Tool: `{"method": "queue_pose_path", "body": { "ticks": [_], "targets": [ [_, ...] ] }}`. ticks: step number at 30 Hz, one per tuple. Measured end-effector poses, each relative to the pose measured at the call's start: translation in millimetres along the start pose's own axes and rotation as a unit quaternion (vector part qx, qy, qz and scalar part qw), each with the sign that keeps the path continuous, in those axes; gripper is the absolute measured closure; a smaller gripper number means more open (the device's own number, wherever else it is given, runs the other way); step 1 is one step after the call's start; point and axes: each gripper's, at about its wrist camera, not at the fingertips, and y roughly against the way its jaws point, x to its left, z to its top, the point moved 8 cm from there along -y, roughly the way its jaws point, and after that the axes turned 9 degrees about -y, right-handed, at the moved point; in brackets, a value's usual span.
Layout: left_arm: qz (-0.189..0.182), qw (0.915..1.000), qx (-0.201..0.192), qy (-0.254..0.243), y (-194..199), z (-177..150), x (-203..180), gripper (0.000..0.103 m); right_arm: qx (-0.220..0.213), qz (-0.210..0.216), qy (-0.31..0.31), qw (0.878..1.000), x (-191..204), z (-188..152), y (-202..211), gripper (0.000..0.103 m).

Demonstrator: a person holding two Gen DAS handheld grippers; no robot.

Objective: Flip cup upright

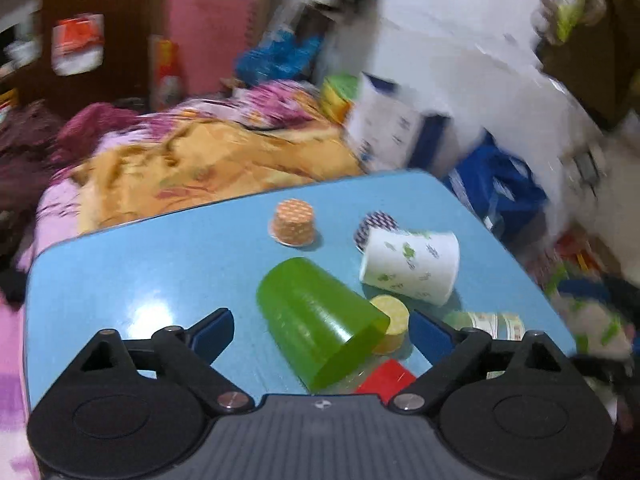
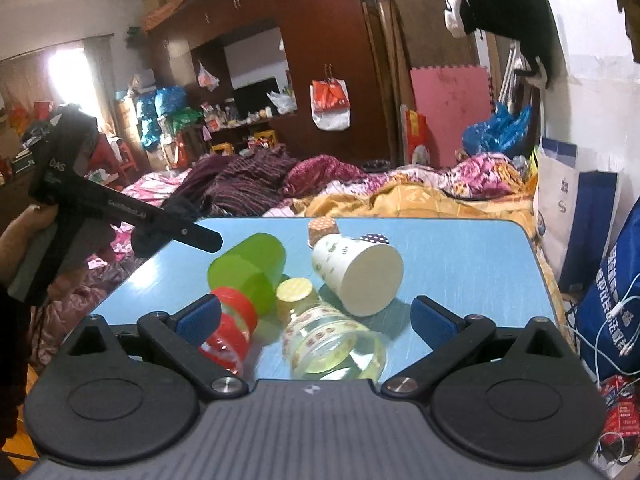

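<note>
Several cups lie scattered on the blue table, and which one the task means is not stated; judging by the left wrist view, the green cup is the likely target, since it lies between the blue pads of the left gripper. It rests on its side, closed base pointing away and to the left, open mouth toward the camera and to the right. Both grippers stand wide open and hold nothing. To do this step well, I would bring the left gripper down so the pads bracket the cup's mid-wall rather than its thin rim (translucent plastic like this probably flexes and slips), close gently, then roll the wrist so the mouth ends up on top. Taking the green cup as landmark: a small yellow cup touches its mouth edge on the right, a red-lidded jar sits just beside its mouth on the near side, the white paper cup lies on its side just beyond and to the right, and a small orange dotted cup stands inverted farther back. Those neighbours crowd the right pad's path, so a bump is the main risk. The right gripper hovers over a clear jar nearer that camera than the green cup.
</note>
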Motion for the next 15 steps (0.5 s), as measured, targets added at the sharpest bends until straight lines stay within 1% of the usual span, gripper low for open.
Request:
{"method": "queue_pose_path", "body": {
  "ticks": [2,5,6,7,8,9,10,11,13,15],
  "targets": [
    [-0.012,0.9989,0.011,-0.044,-0.4,3.3,2.7,0.009,0.006,-0.007,-0.003,1.000,-3.0,0.8,-2.9,0.001],
    [-0.032,0.9944,-0.005,-0.101,9.6,16.2,18.4,0.009,0.018,-0.005,-0.019,1.000,-8.3,4.8,-9.5,0.001],
    [-0.048,0.9905,-0.013,-0.128,12.9,21.1,20.4,0.009,0.020,-0.006,-0.026,0.999,-10.1,7.0,-11.9,0.001],
    [-0.068,0.9848,-0.022,-0.159,16.9,25.5,21.3,0.009,0.025,-0.007,-0.031,0.999,-11.1,8.9,-14.8,0.001],
    [-0.086,0.9775,-0.027,-0.191,20.4,29.1,21.5,0.009,0.031,-0.007,-0.032,0.999,-10.6,10.8,-18.5,0.001],
    [-0.096,0.9709,-0.031,-0.217,23.3,32.0,20.8,0.009,0.036,-0.007,-0.030,0.999,-8.8,13.0,-22.1,0.001],
    [-0.108,0.9610,-0.030,-0.253,24.3,34.7,19.1,0.009,0.041,-0.007,-0.027,0.999,-6.8,16.7,-25.7,0.001],
    [-0.116,0.9470,-0.025,-0.299,24.5,34.4,16.5,0.009,0.045,-0.007,-0.025,0.999,-4.3,19.4,-28.9,0.001],
    [-0.111,0.9242,-0.016,-0.365,19.7,36.8,13.1,0.009,0.055,-0.003,-0.022,0.998,-0.9,26.8,-38.3,0.001],
    [-0.133,0.8976,0.018,-0.420,11.0,33.2,9.2,0.011,0.068,-0.001,-0.022,0.997,1.1,31.8,-46.7,0.001]
  ]
}}
